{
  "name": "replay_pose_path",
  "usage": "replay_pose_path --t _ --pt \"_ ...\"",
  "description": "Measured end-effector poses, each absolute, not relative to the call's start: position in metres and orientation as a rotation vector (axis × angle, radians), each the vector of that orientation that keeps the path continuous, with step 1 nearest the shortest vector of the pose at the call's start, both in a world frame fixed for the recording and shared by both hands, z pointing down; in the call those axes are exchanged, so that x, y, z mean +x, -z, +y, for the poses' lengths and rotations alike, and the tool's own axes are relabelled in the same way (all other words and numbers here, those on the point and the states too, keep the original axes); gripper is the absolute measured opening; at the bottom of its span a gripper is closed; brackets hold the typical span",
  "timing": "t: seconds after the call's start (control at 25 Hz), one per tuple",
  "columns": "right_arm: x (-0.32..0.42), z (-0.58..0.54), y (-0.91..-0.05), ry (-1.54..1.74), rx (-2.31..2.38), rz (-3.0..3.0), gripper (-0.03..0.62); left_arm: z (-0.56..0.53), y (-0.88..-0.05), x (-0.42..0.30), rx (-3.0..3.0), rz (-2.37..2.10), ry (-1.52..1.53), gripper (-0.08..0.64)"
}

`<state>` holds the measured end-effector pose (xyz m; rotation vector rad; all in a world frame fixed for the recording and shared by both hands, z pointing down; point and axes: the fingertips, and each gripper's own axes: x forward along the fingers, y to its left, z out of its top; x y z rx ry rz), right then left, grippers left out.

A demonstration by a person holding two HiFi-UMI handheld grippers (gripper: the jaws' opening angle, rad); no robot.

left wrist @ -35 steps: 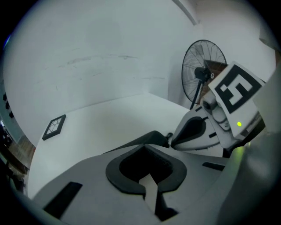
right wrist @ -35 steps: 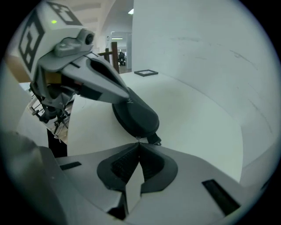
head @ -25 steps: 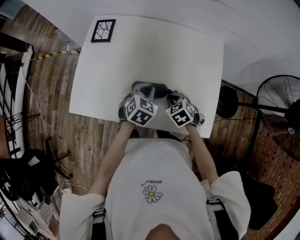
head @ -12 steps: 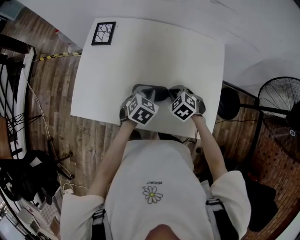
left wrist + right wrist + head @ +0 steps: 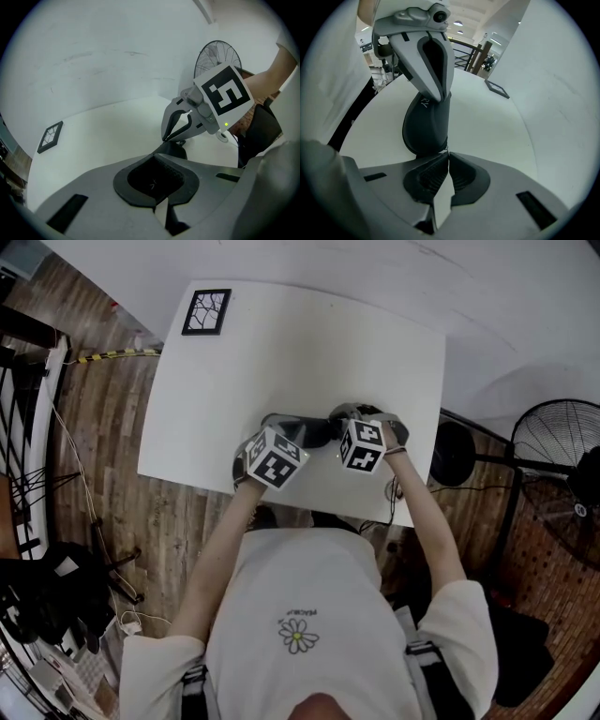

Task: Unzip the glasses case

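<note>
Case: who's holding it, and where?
Left gripper grips one end of the case; right gripper is shut at the other end, seemingly on the zipper pull.

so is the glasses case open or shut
Shut, as far as shows: the glasses case is one closed dark shell with no half lifted. How far it is unzipped: cannot tell.

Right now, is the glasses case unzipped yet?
Not yet. Done: both grippers are on the glasses case on the table. In hand: the left gripper, shut, steadies one end; the right gripper, shut, seems to pinch the zipper pull at the other. Left: pulling the zip round; the lid looks closed.
</note>
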<state>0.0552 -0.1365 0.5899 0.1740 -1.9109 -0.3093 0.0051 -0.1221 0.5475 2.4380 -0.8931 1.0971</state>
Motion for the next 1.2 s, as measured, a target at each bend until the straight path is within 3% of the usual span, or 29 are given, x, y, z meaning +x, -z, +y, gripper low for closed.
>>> replay_pose_path --t 0.2,0.36,0.56,0.8,1.2 --pt "0.061 -0.134 -0.572 0.180 0.364 -1.981 0.016 -0.122 -0.534 -0.002 2.467 -0.973 -0.965 0.014" --pt "0.057 -0.123 -0.528 0.195 0.516 -2.107 0.230 -0.132 -0.510 -0.048 2.408 -1.252 -0.677 0.014" --pt "0.041 -0.086 -0.528 0.397 0.454 -2.076 0.249 -0.130 -0.505 -0.109 2.238 -1.478 -0.481 0.014" --pt "0.026 -0.078 -0.549 0.651 0.442 -1.935 0.258 -0.113 -0.508 -0.121 2.226 -1.502 -0.477 0.014" --pt "0.019 -0.114 -0.524 0.616 0.620 -1.919 0.258 -0.102 -0.521 -0.116 2.242 -1.441 -0.515 0.014"
